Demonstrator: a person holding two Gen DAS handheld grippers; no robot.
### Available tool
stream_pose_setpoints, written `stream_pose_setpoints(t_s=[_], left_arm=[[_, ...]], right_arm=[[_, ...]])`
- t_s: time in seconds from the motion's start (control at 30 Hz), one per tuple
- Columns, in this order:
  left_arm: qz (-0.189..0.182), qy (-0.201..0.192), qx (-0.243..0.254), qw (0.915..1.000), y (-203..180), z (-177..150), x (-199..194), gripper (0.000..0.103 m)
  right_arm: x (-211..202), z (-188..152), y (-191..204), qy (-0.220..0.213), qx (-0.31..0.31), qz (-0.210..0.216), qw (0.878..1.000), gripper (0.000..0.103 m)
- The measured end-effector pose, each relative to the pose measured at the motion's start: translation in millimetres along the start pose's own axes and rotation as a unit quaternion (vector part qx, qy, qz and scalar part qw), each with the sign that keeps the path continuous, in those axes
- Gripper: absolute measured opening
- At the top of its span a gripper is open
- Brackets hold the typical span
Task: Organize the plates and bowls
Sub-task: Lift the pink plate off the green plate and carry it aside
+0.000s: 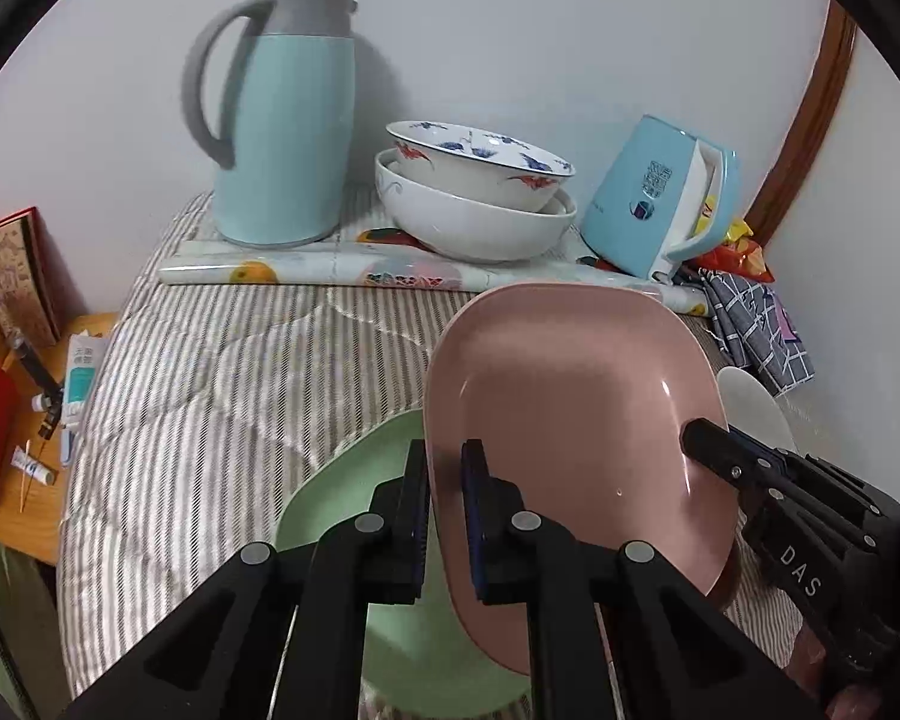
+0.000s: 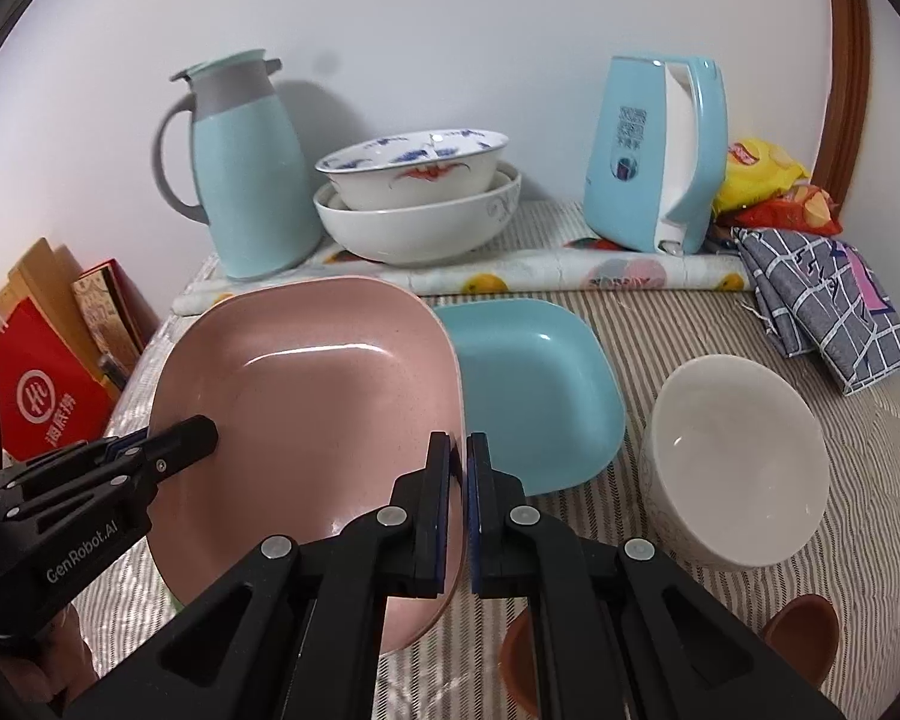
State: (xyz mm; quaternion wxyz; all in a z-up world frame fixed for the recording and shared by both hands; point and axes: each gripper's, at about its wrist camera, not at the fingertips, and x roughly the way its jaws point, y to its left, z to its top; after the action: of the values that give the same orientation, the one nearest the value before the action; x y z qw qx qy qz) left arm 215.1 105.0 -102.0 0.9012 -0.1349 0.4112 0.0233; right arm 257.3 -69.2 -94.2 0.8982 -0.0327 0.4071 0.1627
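Pink plate, gripped at both edges

Pink plate (image 2: 306, 414): square-ish, tilted, raised above the striped table (image 2: 660, 312). My left tool (image 1: 444, 516) is clamped tight on its left rim; my right tool (image 2: 459, 510) is clamped tight on its right rim. Green plate (image 1: 342, 492): lies beneath it. Blue plate (image 2: 540, 384): flat on the table, just beside. White bowl (image 2: 738, 456): near right. Stacked patterned bowls (image 2: 414, 198): at the back wall, between a thermos jug (image 2: 246, 174) and a kettle (image 2: 654, 156).
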Motion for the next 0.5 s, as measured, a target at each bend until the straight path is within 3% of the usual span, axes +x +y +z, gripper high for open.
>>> stream_pose_setpoints(t_s=[0.5], left_arm=[[0.022, -0.003, -0.051, 0.9984, 35, -27, -21, 0.011]], right_arm=[[-4, -8, 33, 0.000, -0.036, 0.039, 0.999, 0.006]])
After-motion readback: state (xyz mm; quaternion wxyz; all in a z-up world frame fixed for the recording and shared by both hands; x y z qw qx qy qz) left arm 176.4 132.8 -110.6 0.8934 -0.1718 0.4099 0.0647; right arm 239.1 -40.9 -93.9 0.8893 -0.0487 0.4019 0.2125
